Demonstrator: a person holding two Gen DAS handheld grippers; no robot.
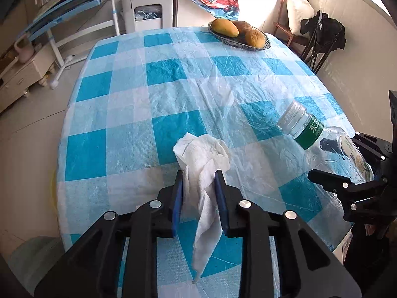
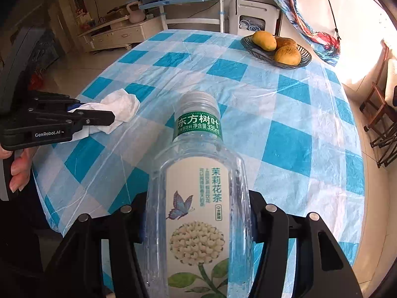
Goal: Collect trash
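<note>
Both claws are gripping trash, left claw (image 1: 198, 173) pinching loosely the crumpled tissue (image 1: 203, 159), right claw (image 2: 196, 198) squeezing the slick tea bottle (image 2: 196, 198), either possibly slipping.

Over near table edge: tissue (image 1: 203, 171) between left gripper (image 1: 198, 181) fingers, bottle (image 2: 198, 198) between right gripper (image 2: 197, 213) fingers just right of it, cap pointing far; fruit bowl (image 1: 266, 46) with mangoes (image 1: 224, 27) at far right of table (image 1: 129, 114).
</note>
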